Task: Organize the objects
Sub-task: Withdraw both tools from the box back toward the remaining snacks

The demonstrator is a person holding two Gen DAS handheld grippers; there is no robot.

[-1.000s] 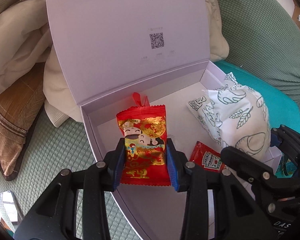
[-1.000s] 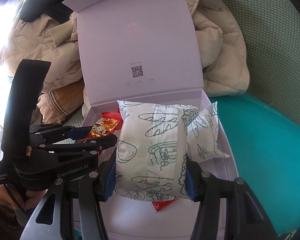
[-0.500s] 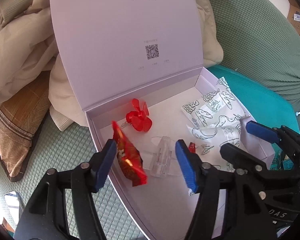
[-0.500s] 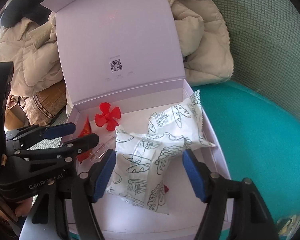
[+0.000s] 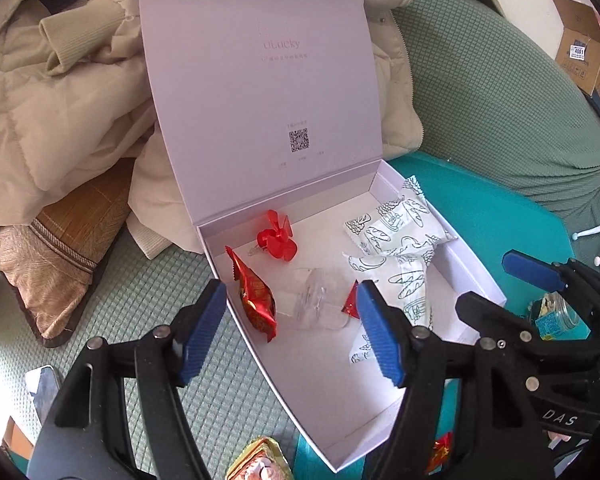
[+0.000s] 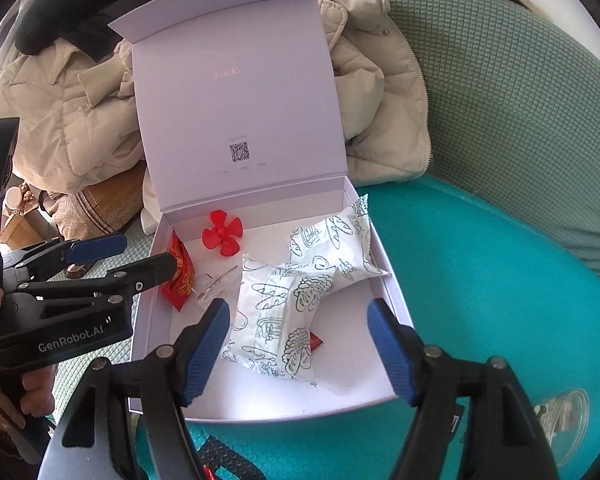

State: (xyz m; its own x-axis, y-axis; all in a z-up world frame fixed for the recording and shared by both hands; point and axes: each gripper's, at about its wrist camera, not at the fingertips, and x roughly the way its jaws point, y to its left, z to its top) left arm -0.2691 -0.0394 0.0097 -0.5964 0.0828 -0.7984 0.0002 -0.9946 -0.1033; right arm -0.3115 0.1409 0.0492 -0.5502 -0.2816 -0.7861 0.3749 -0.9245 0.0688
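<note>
Open lilac box (image 6: 396, 304) on teal mat, lid upright. Inside: red snack packet (image 5: 256, 300) against left wall, two white bread-print packets (image 6: 276, 320) right, red propeller (image 6: 222, 238), clear plastic piece – shape hard to read. Left tool (image 5: 290, 330) opening, right tool (image 6: 300, 344) apart – both empty. Left view alone shows jar (image 5: 556, 316); ketchup sachet mostly hidden.
</note>
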